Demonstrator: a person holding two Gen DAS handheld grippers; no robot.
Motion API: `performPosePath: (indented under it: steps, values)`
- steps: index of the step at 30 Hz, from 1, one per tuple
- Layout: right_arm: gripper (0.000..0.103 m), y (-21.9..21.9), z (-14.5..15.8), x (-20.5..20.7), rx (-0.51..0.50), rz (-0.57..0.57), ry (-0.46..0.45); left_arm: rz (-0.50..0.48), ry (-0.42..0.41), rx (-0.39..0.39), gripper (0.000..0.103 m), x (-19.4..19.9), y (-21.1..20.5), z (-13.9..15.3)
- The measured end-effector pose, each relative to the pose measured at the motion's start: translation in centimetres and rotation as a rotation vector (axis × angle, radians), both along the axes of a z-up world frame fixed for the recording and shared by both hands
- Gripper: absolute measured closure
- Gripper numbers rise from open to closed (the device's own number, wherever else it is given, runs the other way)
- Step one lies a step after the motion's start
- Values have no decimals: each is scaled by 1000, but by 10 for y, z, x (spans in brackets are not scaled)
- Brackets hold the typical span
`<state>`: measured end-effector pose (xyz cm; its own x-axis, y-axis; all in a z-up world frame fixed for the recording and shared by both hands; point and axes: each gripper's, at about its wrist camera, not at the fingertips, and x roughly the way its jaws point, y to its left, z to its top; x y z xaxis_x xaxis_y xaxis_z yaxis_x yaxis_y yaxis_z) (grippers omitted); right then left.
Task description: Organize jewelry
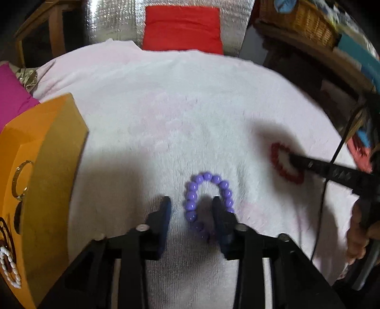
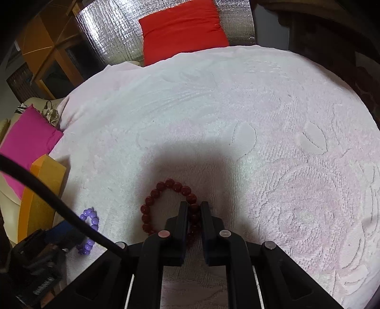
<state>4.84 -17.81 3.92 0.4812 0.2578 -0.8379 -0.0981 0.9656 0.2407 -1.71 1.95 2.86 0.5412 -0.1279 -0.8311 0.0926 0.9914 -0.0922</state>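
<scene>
A purple bead bracelet (image 1: 206, 177) lies on the pale pink-white towel (image 1: 166, 107). My left gripper (image 1: 192, 204) stands open over it: the right finger rests inside the loop, the left finger outside, and the loop's left side lies between them with a gap to the left pad. My right gripper (image 2: 194, 204) is shut on the near side of a dark red bead bracelet (image 2: 169, 183) resting on the towel (image 2: 261, 118). In the left wrist view the right gripper (image 1: 294, 159) reaches the red bracelet (image 1: 275, 156) from the right. The purple bracelet (image 2: 91, 217) also shows in the right wrist view.
An orange box (image 1: 47, 147) stands at the towel's left edge, holding a gold hoop (image 1: 20, 176) and a white pearl bracelet (image 1: 9, 268). A red cushion (image 1: 182, 28) lies beyond the far edge, a pink cushion (image 2: 26, 140) at left, and a wicker basket (image 1: 301, 21) at far right.
</scene>
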Motion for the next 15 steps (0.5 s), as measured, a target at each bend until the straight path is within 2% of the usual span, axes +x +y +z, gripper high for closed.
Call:
performPosePath:
  steps: [1, 2, 5, 10, 15]
  values:
    - [92, 0, 0, 0, -3, 0, -2, -6, -13, 12, 76, 0, -2, 0]
    - [92, 0, -1, -1, -8, 3, -6, -14, -18, 17, 86, 0, -3, 1]
    - [92, 4, 1, -4, -13, 9, -21, -17, -21, 19, 93, 2, -6, 1]
    - [92, -2, 9, -8, 32, 22, -48, -12, -52, 21, 93, -5, -8, 9]
    - [92, -14, 22, -13, 114, 26, -94, -28, -135, -16, 93, -16, -10, 33]
